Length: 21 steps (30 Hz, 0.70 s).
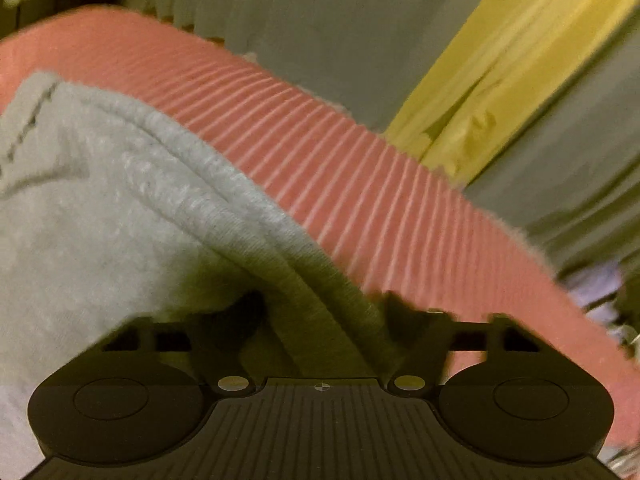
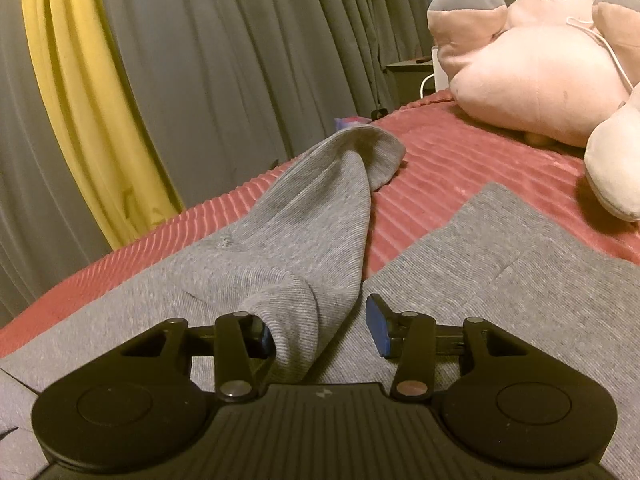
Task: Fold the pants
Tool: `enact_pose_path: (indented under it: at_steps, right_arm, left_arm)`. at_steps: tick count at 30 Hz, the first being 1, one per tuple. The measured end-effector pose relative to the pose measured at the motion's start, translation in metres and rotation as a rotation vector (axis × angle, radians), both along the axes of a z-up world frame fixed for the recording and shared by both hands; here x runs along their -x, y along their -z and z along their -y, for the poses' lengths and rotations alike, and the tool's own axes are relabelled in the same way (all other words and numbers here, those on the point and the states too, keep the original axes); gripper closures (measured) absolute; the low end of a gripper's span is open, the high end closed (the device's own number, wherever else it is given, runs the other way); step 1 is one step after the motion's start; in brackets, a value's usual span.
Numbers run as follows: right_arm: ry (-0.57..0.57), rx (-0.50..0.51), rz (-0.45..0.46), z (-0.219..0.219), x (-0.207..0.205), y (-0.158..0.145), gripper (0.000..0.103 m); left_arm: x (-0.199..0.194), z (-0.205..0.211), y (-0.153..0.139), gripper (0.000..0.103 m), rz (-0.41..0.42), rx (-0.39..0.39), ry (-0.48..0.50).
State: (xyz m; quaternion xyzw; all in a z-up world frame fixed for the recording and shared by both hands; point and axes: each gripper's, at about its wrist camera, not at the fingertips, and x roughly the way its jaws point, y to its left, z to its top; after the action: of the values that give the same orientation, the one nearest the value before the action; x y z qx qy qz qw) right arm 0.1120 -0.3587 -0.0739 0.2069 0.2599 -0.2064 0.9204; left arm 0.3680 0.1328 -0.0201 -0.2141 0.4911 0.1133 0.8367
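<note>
While the left gripper (image 1: 324,312) pinches a grey knit pants (image 2: 280,240) fold, the right gripper (image 2: 320,328) stands slack around a ridge; a pink plush toy (image 2: 540,80) crowds the ribbed red bedspread (image 2: 460,168).

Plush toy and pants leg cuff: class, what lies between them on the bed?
Right wrist view: only bare red ribbed bedspread lies between the plush toy and the cuff.

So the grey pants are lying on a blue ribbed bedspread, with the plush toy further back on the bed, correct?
Not quite: the ribbed bedspread is red-pink, not blue, as the right wrist view shows. The grey pants do lie on it, with the plush toy further back.
</note>
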Motion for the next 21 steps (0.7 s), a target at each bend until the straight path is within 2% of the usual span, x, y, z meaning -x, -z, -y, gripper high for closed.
enact_pose_path:
  at_steps: [1, 2, 4, 9, 13, 18, 21]
  right_arm:
    - [0.002, 0.005, -0.005, -0.001, 0.000, -0.001, 0.071]
    - [0.005, 0.012, -0.015, -0.001, -0.001, -0.001, 0.081]
    - [0.014, -0.018, -0.009, 0.002, 0.000, 0.001, 0.085]
    - [0.056, -0.166, 0.054, 0.017, 0.009, 0.006, 0.090]
    - [0.092, -0.262, 0.081, 0.022, 0.023, 0.003, 0.095]
    - [0.155, -0.361, 0.174, 0.033, 0.074, -0.025, 0.097]
    - [0.192, -0.387, 0.249, 0.046, 0.108, -0.049, 0.097]
  left_arm:
    - [0.000, 0.004, 0.000, 0.071, -0.009, -0.053, 0.015]
    - [0.005, 0.006, -0.002, 0.085, 0.003, -0.085, 0.035]
    - [0.021, 0.004, -0.012, 0.092, 0.039, -0.087, 0.047]
    - [0.073, -0.010, -0.040, 0.093, 0.146, -0.030, 0.043]
    - [0.136, -0.016, -0.072, 0.093, 0.249, 0.007, 0.062]
    - [0.235, -0.011, -0.101, 0.093, 0.378, 0.001, 0.107]
    - [0.301, -0.005, -0.101, 0.093, 0.393, 0.004, 0.100]
